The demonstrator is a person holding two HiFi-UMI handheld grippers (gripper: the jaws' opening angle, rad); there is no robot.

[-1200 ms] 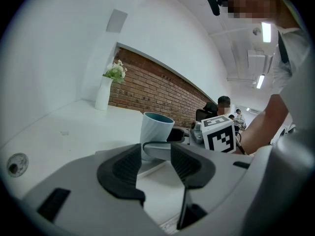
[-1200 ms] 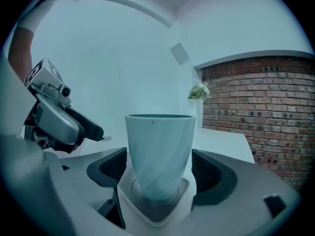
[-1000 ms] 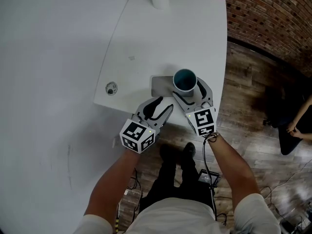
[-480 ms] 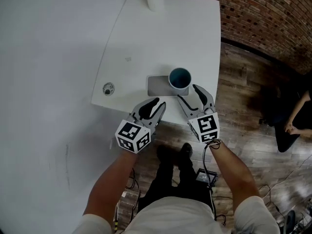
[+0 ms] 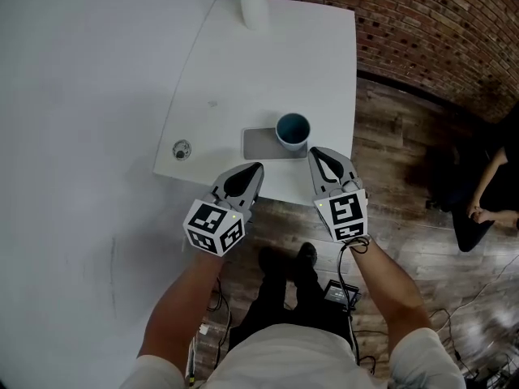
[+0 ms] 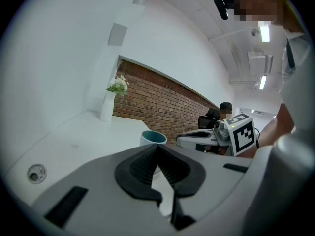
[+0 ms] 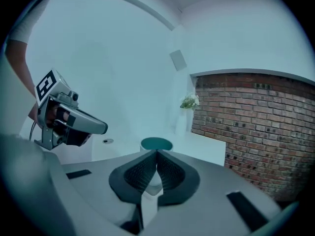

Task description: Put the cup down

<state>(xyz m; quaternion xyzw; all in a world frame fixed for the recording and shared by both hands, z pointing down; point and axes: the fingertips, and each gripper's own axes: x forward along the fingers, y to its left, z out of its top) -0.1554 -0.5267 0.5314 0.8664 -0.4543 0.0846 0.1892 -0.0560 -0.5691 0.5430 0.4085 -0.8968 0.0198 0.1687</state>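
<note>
The teal-lined cup [image 5: 293,130] stands upright on a grey mat [image 5: 261,145] near the white table's front edge; it also shows as the cup [image 6: 153,137] and cup [image 7: 156,144] in the gripper views. My left gripper [image 5: 254,169] hangs just in front of the mat, apart from the cup. My right gripper [image 5: 315,154] sits just short of the cup and does not touch it. Both pairs of jaws have just been closing with nothing between them, and they now stand shut and empty, as the left gripper [image 6: 156,147] and right gripper [image 7: 157,153] views show.
A white vase [image 5: 253,2] with greenery stands at the table's [image 5: 243,71] far edge. A round cable hole [image 5: 182,148] lies at the front left. Wooden floor and a brick wall [image 5: 438,23] lie to the right, where a seated person [image 5: 486,205] is.
Both grippers have drawn back from the cup towards the table's front edge and lifted. Their jaws went from wide open to shut. The cup stays on the mat.
</note>
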